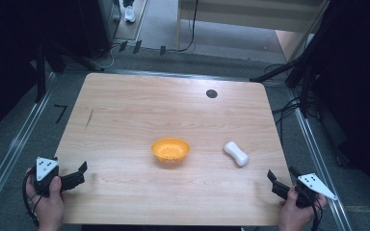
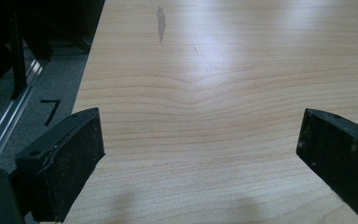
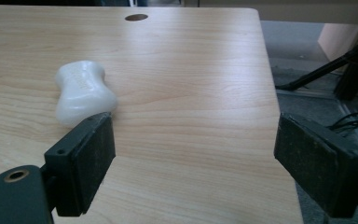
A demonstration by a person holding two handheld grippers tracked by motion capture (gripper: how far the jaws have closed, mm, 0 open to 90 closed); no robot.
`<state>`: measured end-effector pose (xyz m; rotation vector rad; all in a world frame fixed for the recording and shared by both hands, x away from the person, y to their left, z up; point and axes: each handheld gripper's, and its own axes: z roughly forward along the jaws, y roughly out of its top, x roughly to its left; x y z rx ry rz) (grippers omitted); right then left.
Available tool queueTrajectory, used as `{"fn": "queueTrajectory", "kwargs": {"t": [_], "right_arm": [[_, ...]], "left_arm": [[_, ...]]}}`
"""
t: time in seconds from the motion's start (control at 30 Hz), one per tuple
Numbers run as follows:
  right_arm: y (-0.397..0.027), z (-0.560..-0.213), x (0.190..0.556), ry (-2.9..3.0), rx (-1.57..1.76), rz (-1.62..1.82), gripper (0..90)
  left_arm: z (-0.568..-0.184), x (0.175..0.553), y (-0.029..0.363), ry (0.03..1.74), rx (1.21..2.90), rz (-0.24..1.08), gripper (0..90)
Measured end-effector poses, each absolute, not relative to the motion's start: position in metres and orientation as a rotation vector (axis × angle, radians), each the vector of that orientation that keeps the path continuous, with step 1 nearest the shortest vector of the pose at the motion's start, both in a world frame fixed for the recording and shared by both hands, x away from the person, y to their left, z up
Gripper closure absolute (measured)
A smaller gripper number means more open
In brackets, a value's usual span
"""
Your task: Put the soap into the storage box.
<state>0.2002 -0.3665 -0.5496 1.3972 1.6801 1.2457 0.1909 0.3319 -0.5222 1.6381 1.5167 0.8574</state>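
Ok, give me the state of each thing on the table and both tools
Bowl: upright, empty.
Soap: lying flat right of the bowl, untouched.
Left tool: open, holding nothing, at the table's near left edge.
Right tool: open, holding nothing, near the soap.

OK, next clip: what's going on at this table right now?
Nothing is being handled yet. A person holds the left gripper and the right gripper at the near corners of the wooden table, both with jaws open and empty. An orange bowl sits near the middle, and a white bar of soap lies to its right, apart from it. The right gripper view shows the soap just ahead of that gripper, untouched.
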Motion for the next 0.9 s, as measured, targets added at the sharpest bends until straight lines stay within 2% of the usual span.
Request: {"fn": "queueTrajectory", "kwargs": {"t": [0.5, 0.8, 0.9], "right_arm": [[-0.36, -0.542, 0.22, 1.903, 1.497, 1.088, 13.2], [-0.33, -0.519, 0.259, 2.194, 1.546, 0.689, 13.2], [-0.326, -0.515, 0.266, 2.242, 1.553, 0.676, 13.2]], "left_arm": [[-0.522, 0.191, 0.331, 1.509, 1.647, 0.862, 0.9], [-0.522, 0.19, 0.332, 1.51, 1.638, 0.854, 0.9], [-0.522, 0.191, 0.332, 1.509, 1.639, 0.852, 0.9]]}}
